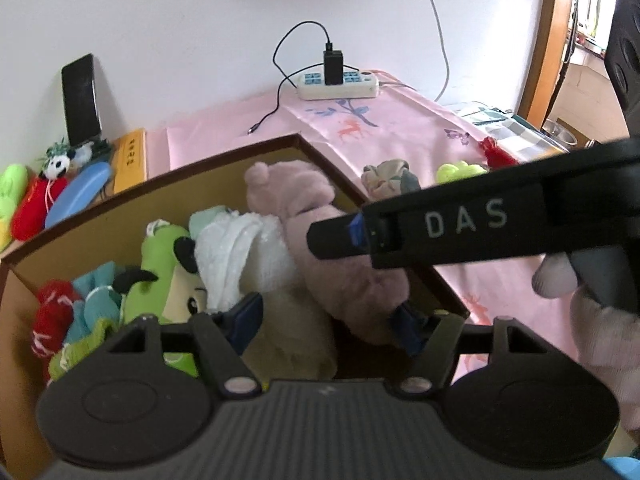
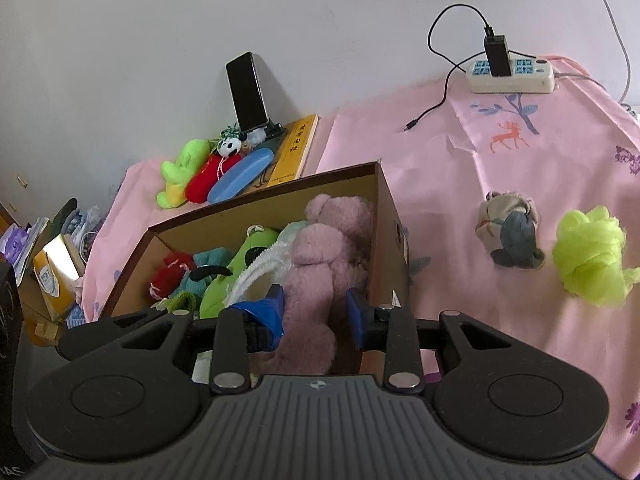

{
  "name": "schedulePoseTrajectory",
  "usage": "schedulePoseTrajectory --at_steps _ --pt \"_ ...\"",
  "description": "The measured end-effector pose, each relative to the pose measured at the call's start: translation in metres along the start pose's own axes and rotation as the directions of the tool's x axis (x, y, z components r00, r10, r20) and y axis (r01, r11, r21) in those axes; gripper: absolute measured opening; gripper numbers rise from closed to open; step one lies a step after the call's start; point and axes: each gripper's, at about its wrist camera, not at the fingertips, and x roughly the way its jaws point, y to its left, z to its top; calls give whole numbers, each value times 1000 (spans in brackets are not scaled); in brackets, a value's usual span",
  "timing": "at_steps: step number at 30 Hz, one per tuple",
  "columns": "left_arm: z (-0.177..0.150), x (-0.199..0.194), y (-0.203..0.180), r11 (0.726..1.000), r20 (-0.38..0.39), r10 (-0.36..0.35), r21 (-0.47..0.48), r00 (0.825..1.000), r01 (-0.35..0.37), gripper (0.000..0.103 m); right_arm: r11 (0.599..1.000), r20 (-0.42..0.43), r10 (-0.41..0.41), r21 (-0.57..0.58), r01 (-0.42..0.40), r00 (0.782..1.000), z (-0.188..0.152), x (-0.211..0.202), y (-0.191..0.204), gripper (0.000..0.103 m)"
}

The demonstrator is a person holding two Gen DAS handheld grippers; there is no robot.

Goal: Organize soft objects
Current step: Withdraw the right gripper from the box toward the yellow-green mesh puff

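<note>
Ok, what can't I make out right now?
Right wrist view: whether the fingers of the right gripper press the pink bear; its lower end hides behind the gripper body.
Left wrist view: red tassel, partly behind the right gripper.
Both views: box floor, buried under toys; yellow book title, too small.

I see the box [image 2: 384,208] on the surface [image 2: 460,168], the plush bear [image 2: 320,248] inside against its right wall, other toys [image 2: 224,272] to its left. Right of the box lie a cloth bundle [image 2: 510,230] and a yarn puff [image 2: 588,256]; behind, a power strip [image 2: 512,76].
</note>
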Motion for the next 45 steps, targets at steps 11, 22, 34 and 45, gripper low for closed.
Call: schedulePoseTrajectory --at_steps 11,22,34,45 --pt "0 -1 -1 1000 -4 -4 -18 1000 4 71 1000 4 -1 19 1 1000 -3 1 1 15" --pt "-2 -4 -5 1000 -5 15 -8 1000 -15 71 999 6 23 27 -23 1000 -9 -6 0 15" --pt "-6 -22 -16 996 37 88 16 995 -89 71 996 48 83 28 -85 995 -20 -23 -3 21" --pt "7 -53 -37 981 124 166 81 978 -176 71 995 132 86 42 -92 988 -24 -69 -26 21"
